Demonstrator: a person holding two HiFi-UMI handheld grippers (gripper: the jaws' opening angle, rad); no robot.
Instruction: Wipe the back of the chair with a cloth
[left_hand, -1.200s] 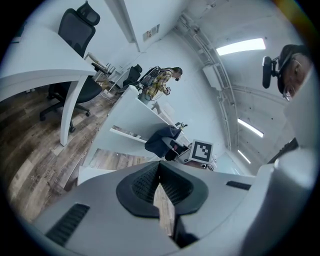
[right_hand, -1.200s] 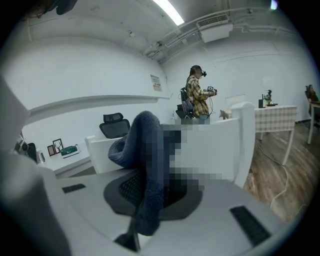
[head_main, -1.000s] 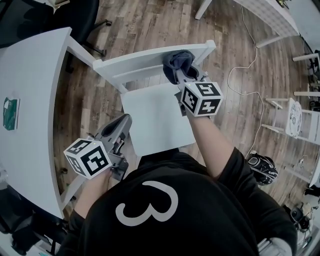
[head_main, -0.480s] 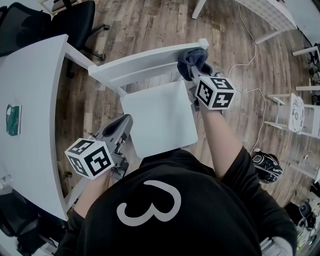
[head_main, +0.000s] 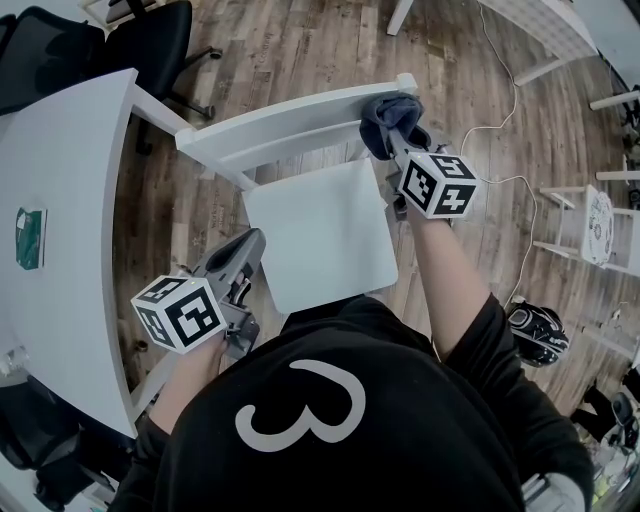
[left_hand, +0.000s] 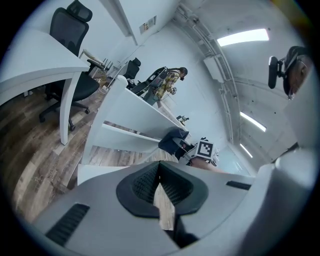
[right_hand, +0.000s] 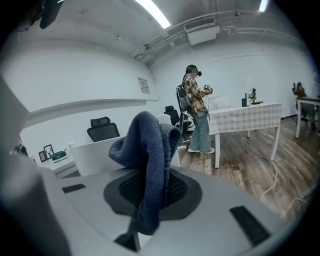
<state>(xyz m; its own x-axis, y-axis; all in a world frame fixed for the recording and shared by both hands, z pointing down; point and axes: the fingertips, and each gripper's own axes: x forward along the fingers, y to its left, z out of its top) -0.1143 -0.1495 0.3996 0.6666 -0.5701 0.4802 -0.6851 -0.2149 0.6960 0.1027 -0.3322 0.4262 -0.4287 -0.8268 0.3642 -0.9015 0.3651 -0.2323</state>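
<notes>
The cloth, clamped in the right tool, sits at the right end of the chair's top rail, apparently mid-wipe; next, sweep leftward; the left tool hangs closed, empty.

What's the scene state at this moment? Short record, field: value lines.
chair: white chair, directly in front of the person
wipe target: top rail of the backrest
cloth: dark blue cloth, bunched, on the rail's right end
right gripper: shut on the cloth, holding it at the rail
left gripper: shut, empty, low beside the chair's left edge, away from the cloth
nearby: white table to the left of the chair
</notes>
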